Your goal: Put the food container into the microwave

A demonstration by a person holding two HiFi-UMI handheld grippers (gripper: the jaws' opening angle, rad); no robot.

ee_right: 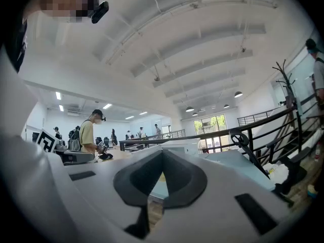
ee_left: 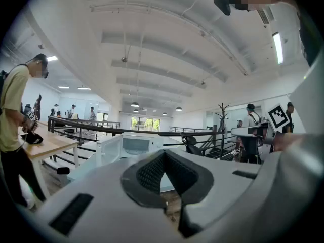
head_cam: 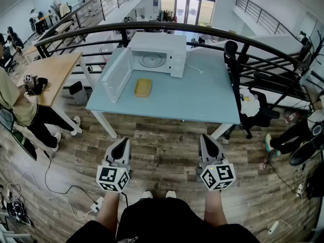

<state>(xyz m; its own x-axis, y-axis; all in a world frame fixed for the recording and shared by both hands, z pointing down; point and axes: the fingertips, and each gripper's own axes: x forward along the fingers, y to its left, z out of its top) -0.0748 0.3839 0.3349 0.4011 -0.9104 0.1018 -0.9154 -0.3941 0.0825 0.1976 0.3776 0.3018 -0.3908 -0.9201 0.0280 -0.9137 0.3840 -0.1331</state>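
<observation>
- Your left gripper [head_cam: 121, 142] is clenched on nothing, its jaws pressed together at the tips. Your right gripper [head_cam: 206, 137] reads the same: closed and empty. Both sit level, close to your body, over the wooden floor [head_cam: 162, 130] and well short of the table [head_cam: 202, 103].
- The step in hand looks like the approach. Walk up to the table's near edge first, and spread the jaws of the gripper you choose before it arrives.
- The food container [head_cam: 143, 87], a shallow yellow tray, lies flat on the table just in front of the microwave [head_cam: 169, 49].
- The tray sits low, so come in level and pinch one rim squarely. A skewed bite would probably tip it.
- The door [head_cam: 117, 75] stands swung out on the left, right beside the tray. The right gripper likely has the freer path, so keep your left clear of that door.
- The cavity is open and the glass turntable [head_cam: 151, 60] shows inside. Lift the tray over the sill and set it down flat.
</observation>
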